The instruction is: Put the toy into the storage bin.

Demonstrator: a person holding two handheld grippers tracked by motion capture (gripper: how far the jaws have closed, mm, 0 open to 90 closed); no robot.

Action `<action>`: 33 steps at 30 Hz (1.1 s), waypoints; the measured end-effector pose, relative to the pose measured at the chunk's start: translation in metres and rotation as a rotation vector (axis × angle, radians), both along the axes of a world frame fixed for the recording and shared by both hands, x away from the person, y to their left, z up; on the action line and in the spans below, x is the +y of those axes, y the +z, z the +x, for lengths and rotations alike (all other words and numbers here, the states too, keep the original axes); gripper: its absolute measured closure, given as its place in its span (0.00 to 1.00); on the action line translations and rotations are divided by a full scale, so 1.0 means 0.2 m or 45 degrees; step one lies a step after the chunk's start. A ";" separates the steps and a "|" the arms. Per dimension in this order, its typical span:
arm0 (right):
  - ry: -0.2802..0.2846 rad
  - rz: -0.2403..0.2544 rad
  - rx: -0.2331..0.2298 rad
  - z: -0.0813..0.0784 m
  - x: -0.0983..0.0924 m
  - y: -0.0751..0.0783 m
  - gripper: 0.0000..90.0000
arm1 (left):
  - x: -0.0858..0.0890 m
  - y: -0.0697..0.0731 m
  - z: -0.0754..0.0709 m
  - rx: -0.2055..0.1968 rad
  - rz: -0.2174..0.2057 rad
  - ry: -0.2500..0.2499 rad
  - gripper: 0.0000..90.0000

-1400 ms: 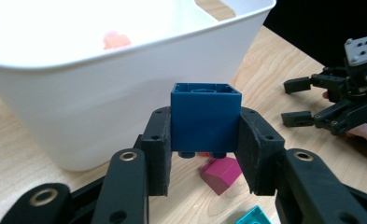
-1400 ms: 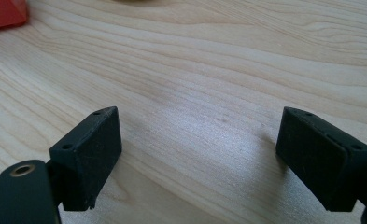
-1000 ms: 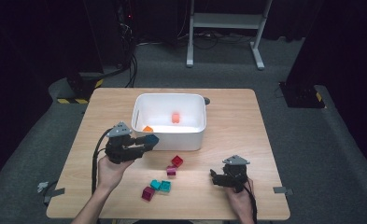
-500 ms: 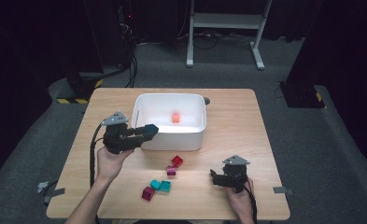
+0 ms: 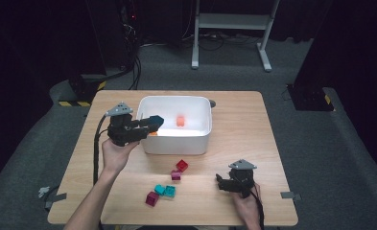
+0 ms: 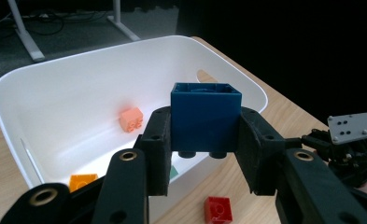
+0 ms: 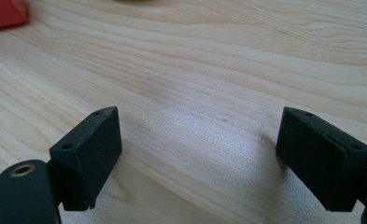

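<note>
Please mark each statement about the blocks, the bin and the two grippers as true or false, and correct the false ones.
1. The left gripper holds a blue block. True.
2. The right gripper holds a red block. False: its jaws stand open over bare table, nothing between them.
3. A peach block lies inside the white bin. True.
4. The bin stands on the floor. False: it stands on the table.
5. The red block lies on the table outside the bin. True.
6. The blue block rests on the table. False: it is held in the air at the bin's rim.
</note>
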State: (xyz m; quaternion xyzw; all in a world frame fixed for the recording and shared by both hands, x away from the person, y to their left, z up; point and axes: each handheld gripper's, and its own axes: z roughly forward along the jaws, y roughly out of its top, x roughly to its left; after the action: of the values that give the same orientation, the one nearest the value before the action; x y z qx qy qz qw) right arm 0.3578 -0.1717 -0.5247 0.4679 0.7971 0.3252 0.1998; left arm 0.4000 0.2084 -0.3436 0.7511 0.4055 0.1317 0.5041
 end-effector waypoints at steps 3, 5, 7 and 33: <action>0.000 -0.001 -0.001 0.00 0.00 0.00 0.15 | -0.02 -0.01 0.04 0.006 0.003 0.009 0.65; 0.000 0.000 0.000 0.00 0.00 0.00 0.15 | -0.03 -0.01 0.05 0.008 0.007 0.012 0.65; -0.001 0.002 0.002 0.00 0.00 0.00 0.15 | -0.04 0.00 0.06 0.008 0.015 0.013 0.65; 0.003 -0.001 0.000 0.00 0.00 0.00 0.15 | -0.14 -0.07 0.28 0.048 0.086 0.107 0.65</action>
State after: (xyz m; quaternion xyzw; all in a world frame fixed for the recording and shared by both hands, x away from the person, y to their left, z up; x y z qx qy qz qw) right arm 0.3574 -0.1721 -0.5247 0.4670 0.7978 0.3249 0.1996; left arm 0.4550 0.1801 -0.3570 0.7523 0.4413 0.1522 0.4649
